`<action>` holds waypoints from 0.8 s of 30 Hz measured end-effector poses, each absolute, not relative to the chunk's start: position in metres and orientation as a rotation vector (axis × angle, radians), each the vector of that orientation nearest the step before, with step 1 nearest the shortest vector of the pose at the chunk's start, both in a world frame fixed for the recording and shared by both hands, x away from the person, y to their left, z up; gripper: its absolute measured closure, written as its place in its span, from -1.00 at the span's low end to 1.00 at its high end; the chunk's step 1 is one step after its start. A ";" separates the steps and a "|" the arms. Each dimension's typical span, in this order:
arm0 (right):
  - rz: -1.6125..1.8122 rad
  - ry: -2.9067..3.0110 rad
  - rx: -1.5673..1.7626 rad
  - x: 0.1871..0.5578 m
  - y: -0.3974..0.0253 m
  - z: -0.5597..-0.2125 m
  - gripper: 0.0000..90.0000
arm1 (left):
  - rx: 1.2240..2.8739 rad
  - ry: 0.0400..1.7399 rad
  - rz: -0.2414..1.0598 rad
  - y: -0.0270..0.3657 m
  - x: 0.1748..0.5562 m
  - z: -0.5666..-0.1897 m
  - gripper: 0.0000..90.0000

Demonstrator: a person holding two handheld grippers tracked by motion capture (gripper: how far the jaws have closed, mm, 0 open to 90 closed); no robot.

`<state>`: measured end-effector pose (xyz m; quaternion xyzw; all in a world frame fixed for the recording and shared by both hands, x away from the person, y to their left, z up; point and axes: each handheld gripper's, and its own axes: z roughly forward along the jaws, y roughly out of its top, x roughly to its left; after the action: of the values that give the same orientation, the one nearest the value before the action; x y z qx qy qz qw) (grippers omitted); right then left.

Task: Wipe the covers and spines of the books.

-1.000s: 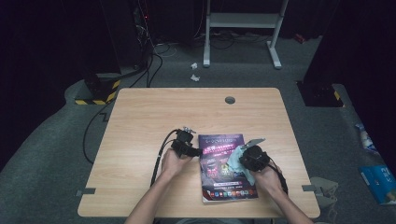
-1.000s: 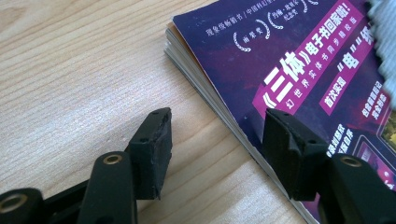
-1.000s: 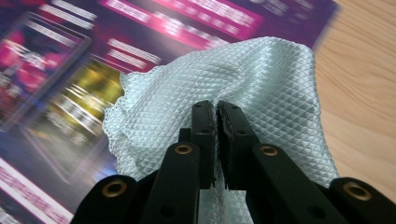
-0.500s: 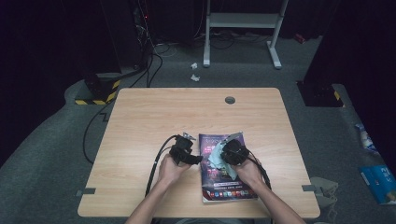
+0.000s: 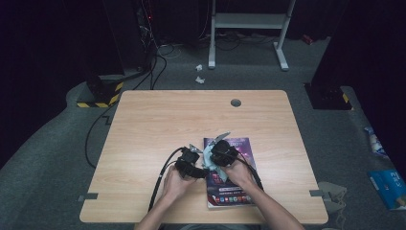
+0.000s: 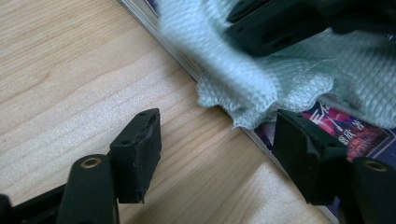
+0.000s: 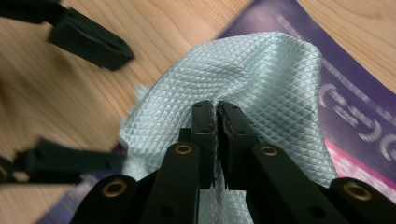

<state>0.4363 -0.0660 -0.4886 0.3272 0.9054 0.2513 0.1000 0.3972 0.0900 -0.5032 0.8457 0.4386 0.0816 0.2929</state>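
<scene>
Right tongs [image 7: 216, 116]: pinched on the cloth [image 7: 261, 70] (a pale green weave).
Left tongs [image 6: 217, 154]: wide apart, just beside the cloth's edge.
Cloth: lay on the magazine [image 5: 234, 191], at its left edge.
Magazine: on the bench [image 5: 158, 124].

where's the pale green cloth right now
In the high view the cloth lies on the magazine's left edge, near the table's front; the right tongs pinch it and the open left tongs wait beside it.

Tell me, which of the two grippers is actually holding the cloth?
The right gripper: its jaws are pinched shut on the pale green cloth. The left gripper is open beside it.
</scene>
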 end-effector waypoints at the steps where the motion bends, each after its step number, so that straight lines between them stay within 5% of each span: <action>1: 0.739 2.680 0.970 0.436 -0.063 -0.488 0.88 | 2.257 1.166 0.222 0.090 0.398 -0.503 -0.31; 14: 0.688 2.635 1.093 0.444 -0.096 -0.488 0.88 | 2.258 1.172 0.230 0.088 0.398 -0.503 -0.33; 24: 0.729 2.674 0.956 0.440 -0.066 -0.488 0.88 | 2.265 1.170 0.231 0.086 0.400 -0.503 -0.32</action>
<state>0.4396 -0.0655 -0.4883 0.3241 0.9071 0.2473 0.1047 0.3999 0.0862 -0.5029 0.8477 0.4378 0.0865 0.2868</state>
